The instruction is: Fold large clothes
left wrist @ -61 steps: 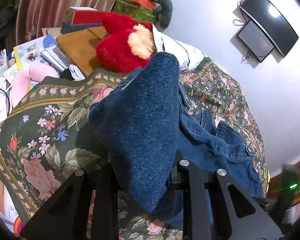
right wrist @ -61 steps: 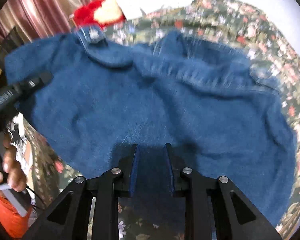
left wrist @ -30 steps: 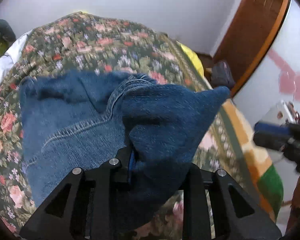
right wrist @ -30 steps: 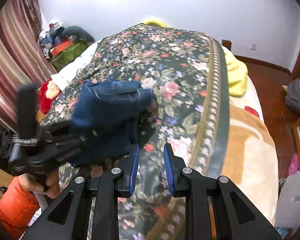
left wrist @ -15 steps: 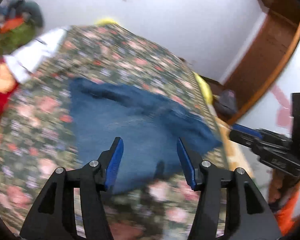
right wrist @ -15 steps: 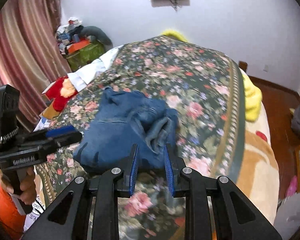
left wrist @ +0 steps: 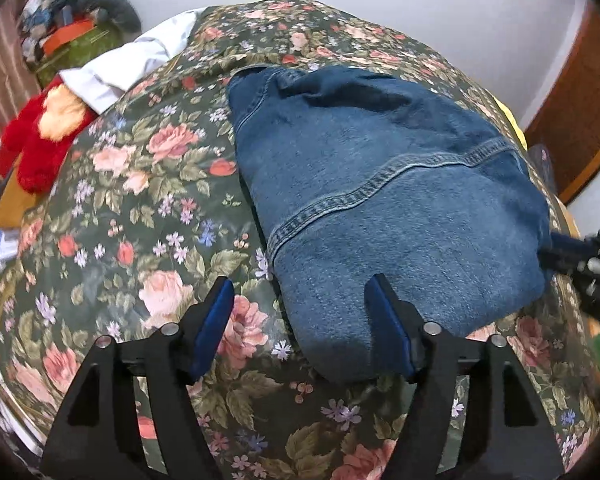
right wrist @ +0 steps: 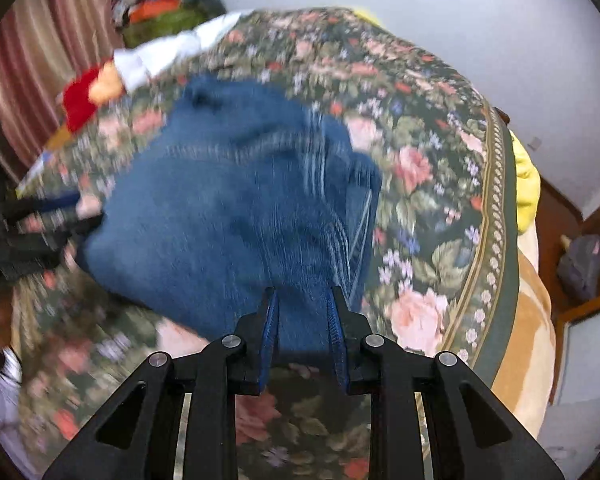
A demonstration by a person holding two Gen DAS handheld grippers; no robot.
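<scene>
Since half a sec ago the right tool has moved in onto the denim garment's near edge, fingers now pinching a fold of it. Left tool released, fingers wide apart, right one over the denim's near corner. Garment lies folded on the floral bedspread. Red plush toy at bed's left side.

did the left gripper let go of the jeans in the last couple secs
Yes. The left gripper was clamped on the jeans; now its jaws are spread, and the jeans lie folded on the floral bedspread.
</scene>
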